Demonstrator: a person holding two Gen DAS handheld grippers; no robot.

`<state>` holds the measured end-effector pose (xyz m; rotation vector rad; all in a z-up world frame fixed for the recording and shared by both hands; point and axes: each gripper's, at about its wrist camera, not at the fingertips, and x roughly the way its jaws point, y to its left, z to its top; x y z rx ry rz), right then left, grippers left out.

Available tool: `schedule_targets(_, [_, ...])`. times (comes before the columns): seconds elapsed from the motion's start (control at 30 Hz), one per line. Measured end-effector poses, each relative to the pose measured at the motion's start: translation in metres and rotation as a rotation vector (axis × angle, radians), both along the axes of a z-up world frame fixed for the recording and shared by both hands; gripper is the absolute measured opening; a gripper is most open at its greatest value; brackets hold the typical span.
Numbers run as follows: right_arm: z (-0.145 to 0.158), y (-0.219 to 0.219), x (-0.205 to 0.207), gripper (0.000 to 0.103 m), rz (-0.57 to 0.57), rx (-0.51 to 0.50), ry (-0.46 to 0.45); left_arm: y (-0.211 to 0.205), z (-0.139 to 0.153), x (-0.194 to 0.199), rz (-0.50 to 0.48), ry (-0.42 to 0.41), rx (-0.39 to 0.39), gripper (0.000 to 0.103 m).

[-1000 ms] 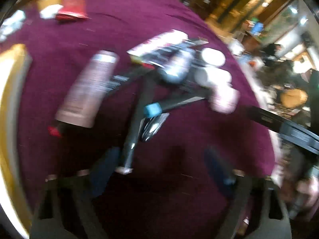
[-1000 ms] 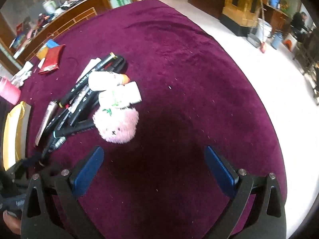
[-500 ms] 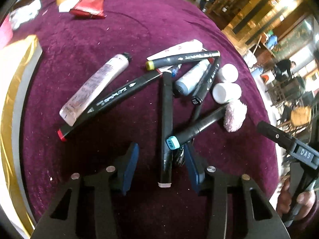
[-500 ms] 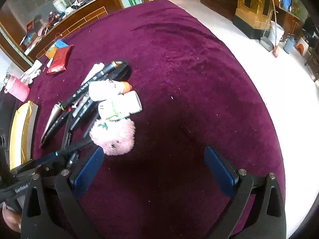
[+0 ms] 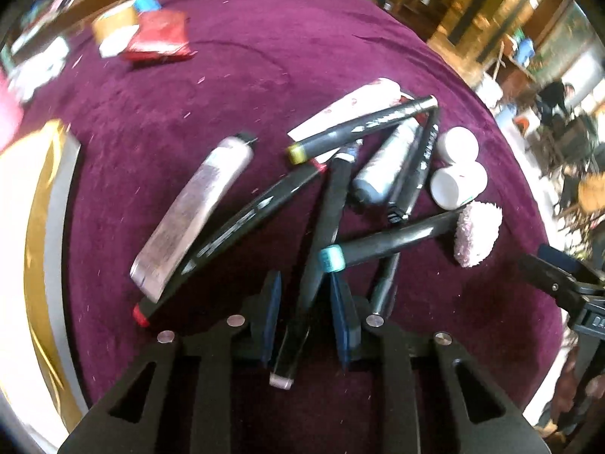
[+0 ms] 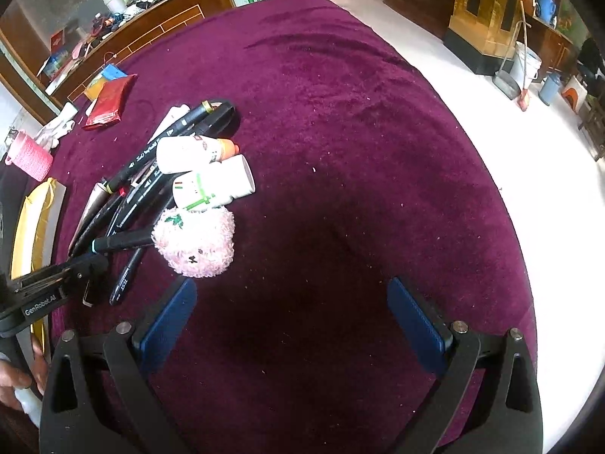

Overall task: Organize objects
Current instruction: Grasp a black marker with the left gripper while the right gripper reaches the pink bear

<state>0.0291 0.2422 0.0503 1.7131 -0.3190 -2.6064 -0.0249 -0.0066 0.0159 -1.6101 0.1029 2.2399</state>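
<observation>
A heap of black markers, tubes, two white bottles (image 5: pixel 457 181) and a pink plush toy (image 5: pixel 477 235) lies on the purple tablecloth (image 5: pixel 234 87). My left gripper (image 5: pixel 307 316) has its jaws closed around a black marker (image 5: pixel 321 249) with a pale end cap, at the near edge of the heap. A teal-capped marker (image 5: pixel 382 246) lies just right of it. My right gripper (image 6: pixel 293 316) is open and empty over bare cloth, just right of the plush toy (image 6: pixel 196 242). The left gripper also shows in the right wrist view (image 6: pixel 64 276).
A pinkish tube (image 5: pixel 196 212) and a red-capped marker (image 5: pixel 230 238) lie left of the held marker. A gold and white box (image 5: pixel 34 234) sits at the left. A red packet (image 5: pixel 160 36) lies at the far side. A pink cup (image 6: pixel 28 157) stands far left.
My left gripper has moved forward onto the marker with the pale cap and its jaws have closed on it. The right gripper has stayed open, nearly still.
</observation>
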Motion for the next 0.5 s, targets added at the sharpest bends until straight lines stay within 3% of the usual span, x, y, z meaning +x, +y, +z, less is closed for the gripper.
schedule_targets(0.13, [0.0,-0.002,0.0,0.101,0.007,0.004,0.001,0.019,0.002,-0.008,-0.024,0.021,-0.025,0.023])
schedule_targets(0.23, [-0.001,-0.003,0.001,0.101,0.008,0.004,0.001,0.027,0.001,-0.007,-0.043,0.048,-0.042,0.033])
schedule_targets(0.4, [0.0,-0.003,0.003,0.102,0.009,-0.003,0.002,0.043,0.001,0.008,-0.096,0.166,-0.114,0.041])
schedule_targets(0.43, [0.001,-0.004,0.003,0.102,0.013,-0.006,0.004,0.043,0.001,0.009,-0.086,0.159,-0.108,0.039])
schedule_targets(0.5, [0.003,-0.006,0.003,0.102,0.025,-0.012,0.01,0.035,0.004,0.009,-0.048,0.129,-0.084,0.015])
